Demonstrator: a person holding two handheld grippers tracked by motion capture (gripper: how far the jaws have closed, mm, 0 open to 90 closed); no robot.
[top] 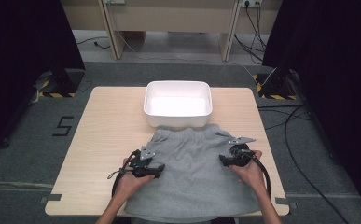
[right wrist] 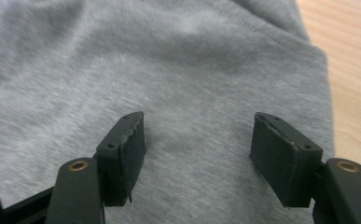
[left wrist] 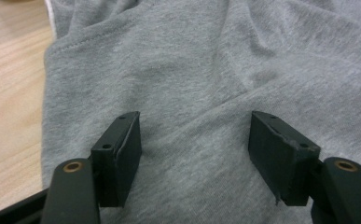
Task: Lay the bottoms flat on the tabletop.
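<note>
A grey sweat garment lies spread flat on the near half of the wooden table, its waistband toward the white tub. My left gripper rests low over the garment's left part, jaws pointing inward. In the left gripper view my left gripper stands open with only flat grey cloth between the pads. My right gripper hovers at the garment's right part. In the right gripper view my right gripper is open too, over the cloth near its stitched edge. Neither pinches any fabric.
A white rectangular tub stands at the back centre of the table, touching the garment's far edge. Bare wood lies left of the cloth, and bare wood lies right of it. Cables run on the floor at right.
</note>
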